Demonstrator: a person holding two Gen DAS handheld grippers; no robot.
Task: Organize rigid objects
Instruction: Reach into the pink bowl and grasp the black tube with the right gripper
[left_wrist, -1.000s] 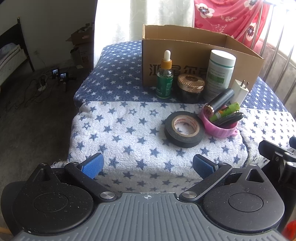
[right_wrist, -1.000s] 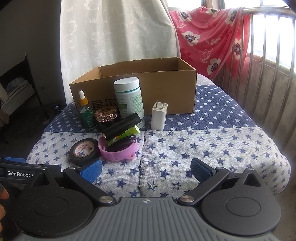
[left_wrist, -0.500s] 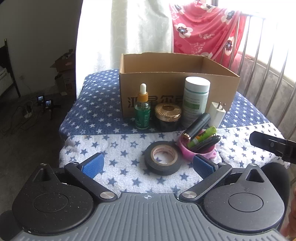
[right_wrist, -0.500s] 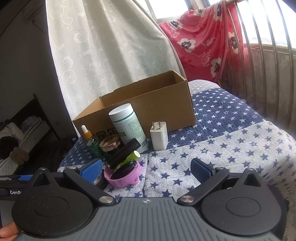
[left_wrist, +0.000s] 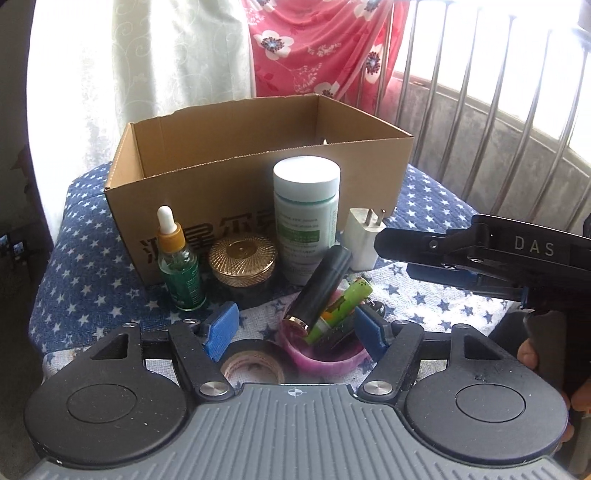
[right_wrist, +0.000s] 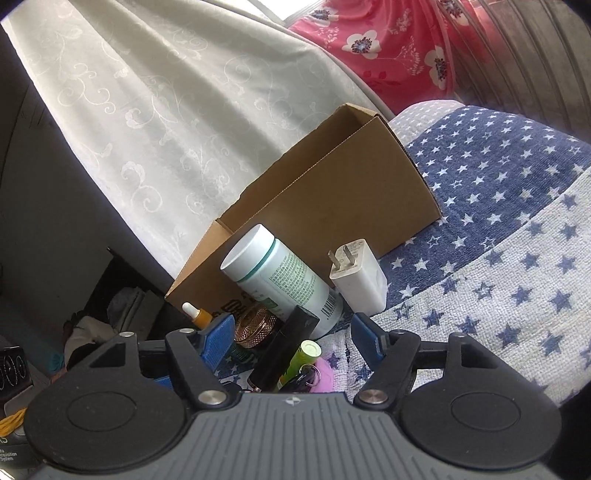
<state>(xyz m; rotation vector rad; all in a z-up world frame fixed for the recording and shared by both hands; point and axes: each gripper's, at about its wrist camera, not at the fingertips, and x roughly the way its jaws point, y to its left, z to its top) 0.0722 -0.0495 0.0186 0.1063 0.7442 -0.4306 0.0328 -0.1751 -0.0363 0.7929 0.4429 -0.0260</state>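
Jaws have just been narrowing on both sides: the left hand-held gripper (left_wrist: 293, 328) is set open around the pink cup (left_wrist: 325, 360), nothing pinched; the right hand-held gripper (right_wrist: 290, 338) is likewise open. The cup is best squeezed squarely, kept upright. Inside it, a black tube (left_wrist: 321, 291) and green tube (left_wrist: 341, 308) are propped. Beyond, the cardboard box (left_wrist: 207, 173) seems unfilled.
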